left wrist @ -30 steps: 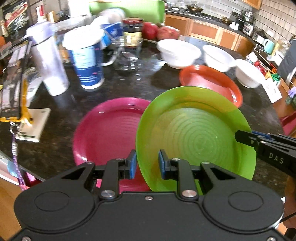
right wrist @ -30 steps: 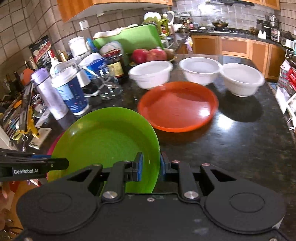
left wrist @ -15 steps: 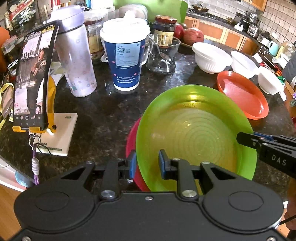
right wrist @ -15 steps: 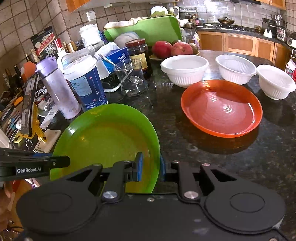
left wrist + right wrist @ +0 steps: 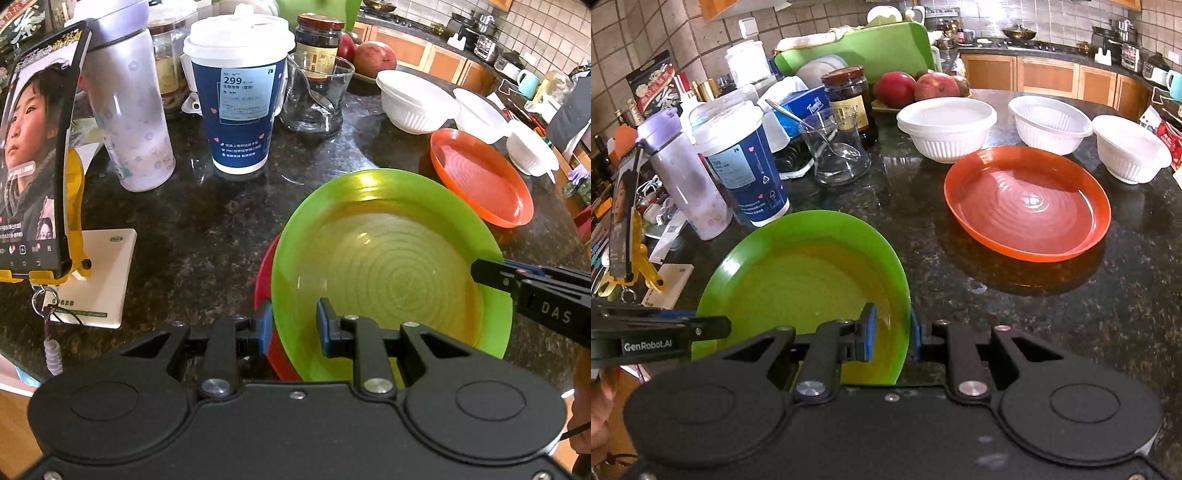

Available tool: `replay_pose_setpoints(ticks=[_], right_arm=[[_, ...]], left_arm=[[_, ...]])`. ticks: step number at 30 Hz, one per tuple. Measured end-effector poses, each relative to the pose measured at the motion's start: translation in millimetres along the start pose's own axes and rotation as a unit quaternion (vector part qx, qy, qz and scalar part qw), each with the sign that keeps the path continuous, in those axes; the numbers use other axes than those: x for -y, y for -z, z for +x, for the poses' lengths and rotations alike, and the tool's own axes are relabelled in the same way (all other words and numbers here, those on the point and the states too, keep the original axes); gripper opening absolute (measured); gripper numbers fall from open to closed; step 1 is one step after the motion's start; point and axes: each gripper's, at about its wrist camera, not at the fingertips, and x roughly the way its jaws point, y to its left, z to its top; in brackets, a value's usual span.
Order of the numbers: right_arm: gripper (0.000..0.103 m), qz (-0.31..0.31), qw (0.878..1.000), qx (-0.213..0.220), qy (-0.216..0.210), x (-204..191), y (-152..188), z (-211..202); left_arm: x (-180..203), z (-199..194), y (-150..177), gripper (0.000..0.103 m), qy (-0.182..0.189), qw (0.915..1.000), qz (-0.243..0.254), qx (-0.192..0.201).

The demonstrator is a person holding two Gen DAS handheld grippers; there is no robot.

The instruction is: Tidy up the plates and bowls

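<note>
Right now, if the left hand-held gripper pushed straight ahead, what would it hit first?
Probably the green plate it already grips; past that rim, likely the dark countertop before the blue paper cup, though depth is unclear.

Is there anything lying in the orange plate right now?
No. In the right wrist view the orange plate sits bare on the dark counter, showing only its ringed inner surface.

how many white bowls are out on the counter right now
3, in a row behind the orange plate: one white bowl beside the red fruit, a second white bowl in the middle, a third white bowl farthest right. Clutter may hide others.
</note>
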Motion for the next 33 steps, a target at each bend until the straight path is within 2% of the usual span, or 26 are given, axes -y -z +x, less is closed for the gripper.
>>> replay_pose_setpoints(ticks=[4, 8, 15, 21, 33], right_arm=[[0.026, 0.003, 1.000, -0.002, -0.003, -1, 0, 3], [0.039, 0.001, 1.000, 0.012, 0.006, -1, 0, 2], [0.040, 0.006, 1.000, 0.017, 0.010, 2, 0, -1], [0.040, 0.008, 1.000, 0.014, 0.011, 1, 4, -3], [0.040, 0.013, 1.000, 0.020, 0.014, -4, 7, -4]], left_arm=[[-3, 2, 0, 0.032, 0.001, 1.0000, 0.001, -0.002], [-4, 4, 2, 0.033, 0.005, 1.0000, 0.000, 0.000], [-6, 0, 3, 0.034, 0.005, 1.0000, -0.005, 0.004], [-4, -10, 5, 0.034, -0.011, 0.9995, 0.004, 0.028], [-8, -10, 6, 0.035, -0.005, 0.9996, 0.006, 0.028]])
